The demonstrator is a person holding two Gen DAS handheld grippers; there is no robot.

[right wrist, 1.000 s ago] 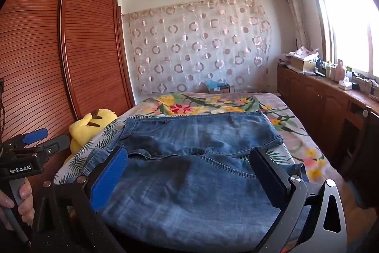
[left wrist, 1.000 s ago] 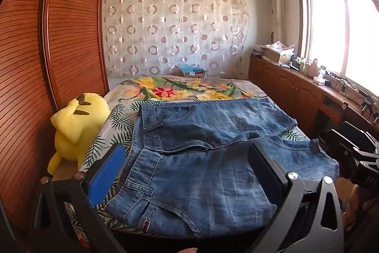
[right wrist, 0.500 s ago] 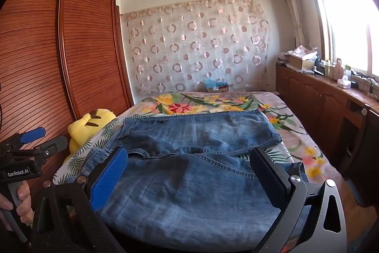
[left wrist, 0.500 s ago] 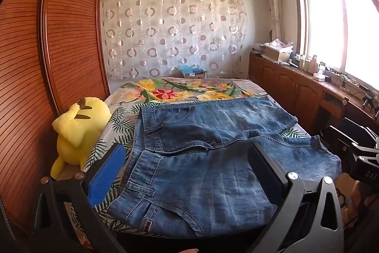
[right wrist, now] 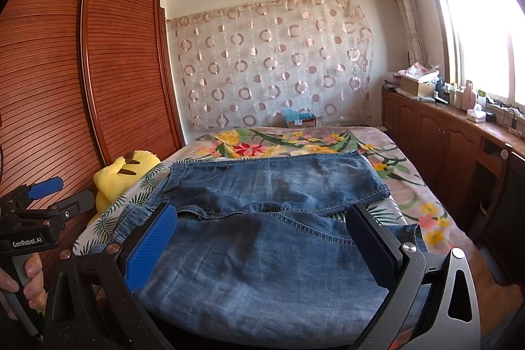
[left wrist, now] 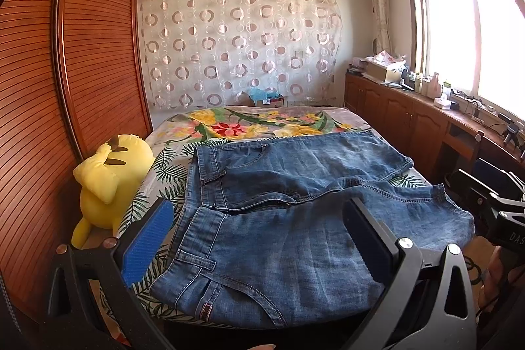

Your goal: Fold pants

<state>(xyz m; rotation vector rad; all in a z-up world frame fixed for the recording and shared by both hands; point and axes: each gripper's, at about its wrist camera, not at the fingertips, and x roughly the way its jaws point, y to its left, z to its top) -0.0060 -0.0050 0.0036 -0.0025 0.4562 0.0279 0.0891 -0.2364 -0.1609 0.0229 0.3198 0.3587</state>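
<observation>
a pair of blue jeans [left wrist: 295, 218] lies spread across the near end of the bed [left wrist: 262, 123], on a floral and leaf-print cover. waistband toward the left, the two legs run to the right, one beyond the other, and the nearer leg's hem hangs at the bed's right edge.

the left gripper [left wrist: 256, 238] hovers above the near leg with its jaws spread wide, blue pad [left wrist: 147, 241] on one side and dark pad on the other, nothing between them. the right gripper [right wrist: 259, 245] is likewise wide apart and empty, held over the same denim. a hand [right wrist: 31, 281] grips the left tool's handle at the edge of the right wrist view.

a yellow plush toy [left wrist: 111, 179] sits at the bed's left side against the slatted wooden wardrobe [left wrist: 82, 54].

at the far end of the bed a small cardboard box [left wrist: 270, 102] holds something crumpled and light blue. on the wooden counter [right wrist: 452, 120] under the window, an open cardboard box [right wrist: 415, 84] is filled with white and pink paper or cloth; bottles and a tissue box stand beside it.
</observation>
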